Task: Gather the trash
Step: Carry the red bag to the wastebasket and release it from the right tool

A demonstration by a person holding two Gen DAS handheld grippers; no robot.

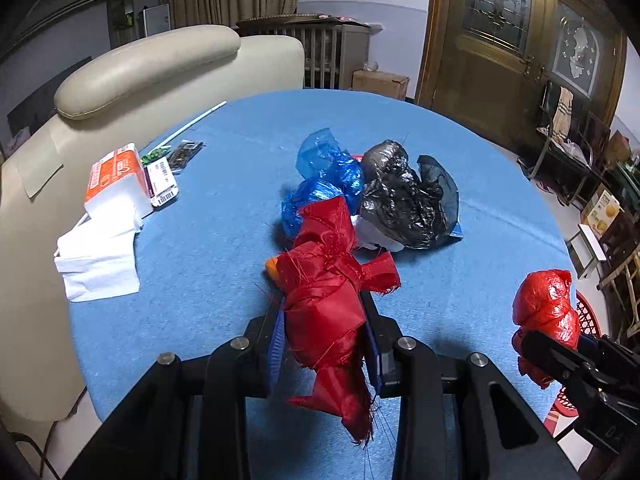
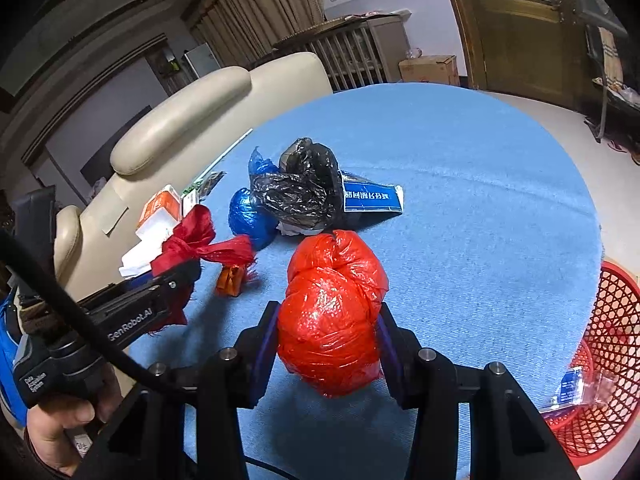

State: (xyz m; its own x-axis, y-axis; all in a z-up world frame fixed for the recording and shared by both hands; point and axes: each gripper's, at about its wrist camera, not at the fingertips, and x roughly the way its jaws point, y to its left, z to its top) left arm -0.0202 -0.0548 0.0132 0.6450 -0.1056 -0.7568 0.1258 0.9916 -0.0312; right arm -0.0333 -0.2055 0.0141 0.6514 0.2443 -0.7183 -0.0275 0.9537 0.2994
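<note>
1. Left gripper (image 1: pixel 325 332): jaws clamped on a frayed red ribbon bundle (image 1: pixel 328 280), held above the blue tabletop (image 1: pixel 200 264); loose tails hang below the jaws and trail threads

2. Right gripper (image 2: pixel 327 332): jaws pressed against both sides of a knotted red plastic bag (image 2: pixel 332 312), also held above the tabletop, near its right edge

3. Remaining trash: a blue plastic bag (image 1: pixel 320 184), a black plastic bag (image 1: pixel 408 196) and a blue printed packet (image 2: pixel 372 198) lie heaped mid-tabletop, touching one another; a small orange wrapper (image 2: pixel 231 280) lies just beside the ribbon's tail

4. Risks (judged, not observed): the ribbon's slippery weave may slide out of the grip if swung quickly, and its dangling threads could catch on the heap or drag the orange wrapper; the red bag is smooth and rounded, so it may squeeze out of the jaws if the grip loosens or tilts

5. Destination: the red mesh basket (image 2: pixel 612 340) stands below the tabletop's right edge and already holds some packaging; a release made too early would drop the load on the tabletop edge or the floor

6. Open room: the tabletop's near and right portions are bare, giving a free path to the basket; the left side is bounded by a beige sofa (image 1: pixel 152 72) and crowded by a tissue pack (image 1: pixel 116 180); the two grippers are near each other and could collide if both head for the basket together
</note>
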